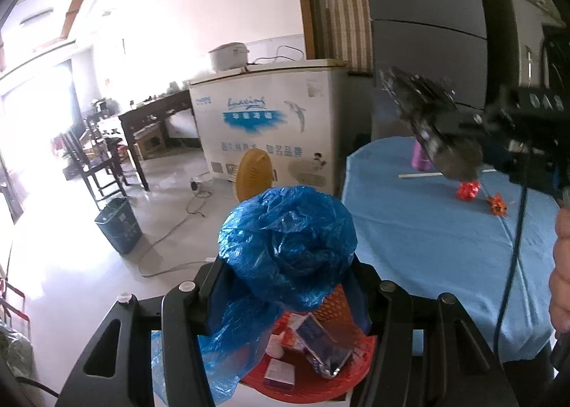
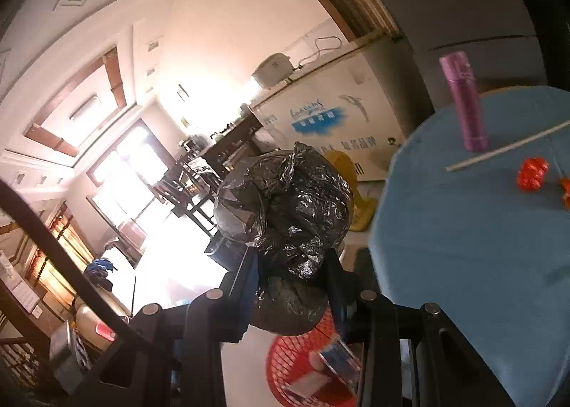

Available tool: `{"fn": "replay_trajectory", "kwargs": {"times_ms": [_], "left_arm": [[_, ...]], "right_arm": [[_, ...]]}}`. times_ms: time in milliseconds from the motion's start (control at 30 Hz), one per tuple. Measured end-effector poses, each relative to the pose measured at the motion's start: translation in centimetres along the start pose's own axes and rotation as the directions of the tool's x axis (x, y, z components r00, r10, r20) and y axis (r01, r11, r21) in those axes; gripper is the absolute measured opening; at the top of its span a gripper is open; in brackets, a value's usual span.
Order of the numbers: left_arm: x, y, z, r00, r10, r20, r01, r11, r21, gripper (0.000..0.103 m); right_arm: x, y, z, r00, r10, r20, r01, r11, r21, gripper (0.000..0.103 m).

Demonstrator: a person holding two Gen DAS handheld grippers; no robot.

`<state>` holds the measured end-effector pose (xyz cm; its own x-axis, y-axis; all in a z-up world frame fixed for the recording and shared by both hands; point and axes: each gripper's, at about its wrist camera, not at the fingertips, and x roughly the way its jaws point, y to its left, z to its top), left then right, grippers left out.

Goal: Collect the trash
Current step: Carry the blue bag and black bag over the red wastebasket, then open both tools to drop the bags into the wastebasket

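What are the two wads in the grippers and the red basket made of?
Blue wad, in the left gripper: thin plastic film, translucent and glossy, finely crinkled; likely a bag.
Dark wad, in the right gripper: thin film, black with silvery glints on its creases; plastic or foil-lined, can't tell.
Red basket: looks like rigid moulded plastic with a regular mesh of holes.

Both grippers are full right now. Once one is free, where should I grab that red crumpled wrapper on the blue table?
Pinch the red wrapper across its crumpled middle, coming from above. It lies low on the blue tablecloth, with the white stick and purple bottle beyond it.
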<state>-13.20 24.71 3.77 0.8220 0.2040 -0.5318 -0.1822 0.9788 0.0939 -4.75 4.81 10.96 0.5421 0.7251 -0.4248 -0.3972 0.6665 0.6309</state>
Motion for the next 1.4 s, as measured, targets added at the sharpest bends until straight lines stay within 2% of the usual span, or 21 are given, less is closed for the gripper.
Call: {"fn": "replay_trajectory", "kwargs": {"times_ms": [100, 200, 367, 600, 867, 1400], "left_arm": [[0.1, 0.4, 0.0, 1.000, 0.025, 0.009, -0.025, 1.000, 0.004, 0.058], [0.4, 0.7, -0.3, 0.999, 0.042, 0.006, -0.042, 0.999, 0.007, 0.058], [1.4, 0.8, -0.8, 0.998, 0.054, -0.017, -0.054, 0.999, 0.000, 0.058], [3.1, 0.9, -1.5, 0.997, 0.065, -0.049, -0.065, 0.998, 0.006, 0.058], [5.4, 0.9, -2.8, 0.992, 0.062, -0.113, -0.060, 0.998, 0.015, 0.058], [8.7, 0.6, -4.8, 0.974, 0.027, -0.224, -0.024, 1.000, 0.015, 0.059]], "right_arm": [[1.4, 0.7, -0.4, 1.000, 0.009, -0.007, -0.009, 1.000, 0.016, 0.039], [3.1, 0.1, -2.3, 0.999, 0.001, -0.053, 0.001, 0.999, 0.033, 0.039], [6.5, -2.5, -5.8, 0.983, -0.030, -0.181, 0.046, 0.995, 0.084, 0.039], [8.8, -5.2, -8.2, 0.967, -0.055, -0.248, 0.085, 0.990, 0.112, 0.039], [10.7, -6.7, -8.6, 0.956, -0.071, -0.285, 0.108, 0.987, 0.117, 0.039], [11.5, -7.4, -8.6, 0.948, -0.063, -0.312, 0.115, 0.982, 0.149, 0.041]]}}
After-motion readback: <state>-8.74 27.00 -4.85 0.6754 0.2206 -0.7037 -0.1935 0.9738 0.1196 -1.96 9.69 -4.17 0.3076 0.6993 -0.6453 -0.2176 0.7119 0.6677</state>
